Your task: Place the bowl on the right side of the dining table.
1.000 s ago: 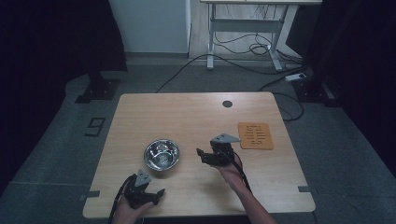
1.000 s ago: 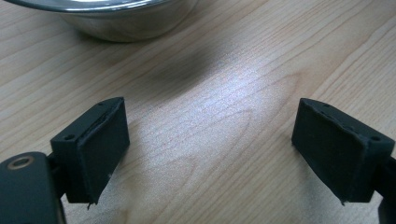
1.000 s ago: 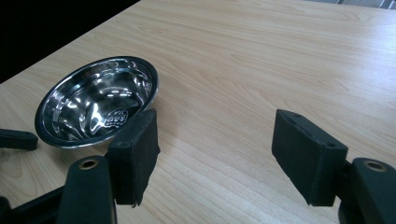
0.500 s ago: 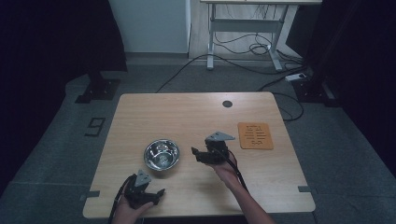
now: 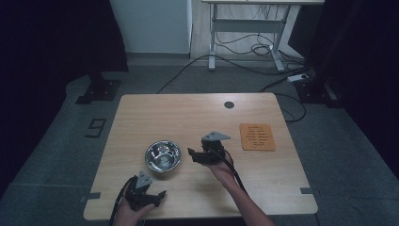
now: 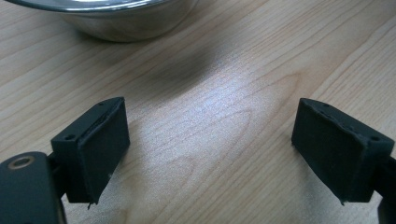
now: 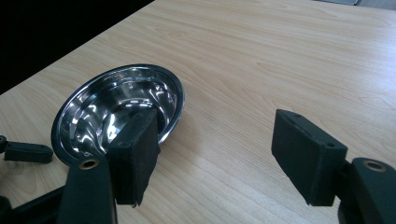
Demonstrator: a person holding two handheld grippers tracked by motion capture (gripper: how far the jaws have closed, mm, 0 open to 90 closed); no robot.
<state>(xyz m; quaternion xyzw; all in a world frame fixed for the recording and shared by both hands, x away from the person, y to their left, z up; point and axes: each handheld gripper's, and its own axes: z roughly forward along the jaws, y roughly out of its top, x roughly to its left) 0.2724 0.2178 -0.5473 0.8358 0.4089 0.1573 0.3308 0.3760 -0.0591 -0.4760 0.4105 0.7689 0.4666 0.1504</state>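
A steel bowl (image 5: 163, 156) stands on the wooden worktop (image 5: 188, 117), a little left of the middle and toward the near side, and it is empty and upright. The left tongs (image 5: 157, 196) are held by the person's left hand (image 5: 129, 212) at the near edge of the worktop, just in front of the bowl and apart from it. In the left gripper view the two black jaws stand wide apart with only bare wood between them, and the side of the bowl (image 6: 116, 18) is seen at the top of this view, not touching them. The right tongs (image 5: 192, 154) are held by the right hand (image 5: 221, 167) just to the right of the bowl, pointing toward it. In the right gripper view these jaws are also spread wide and hold nothing; the bowl (image 7: 119, 112) lies behind the left jaw, which covers a part of its rim, but I cannot tell if the jaw touches the rim. An orange card (image 5: 257, 137) with dark printing lies flat near the right edge of the worktop, well apart from the bowl. A small dark round hole (image 5: 229, 104) is near the far edge.
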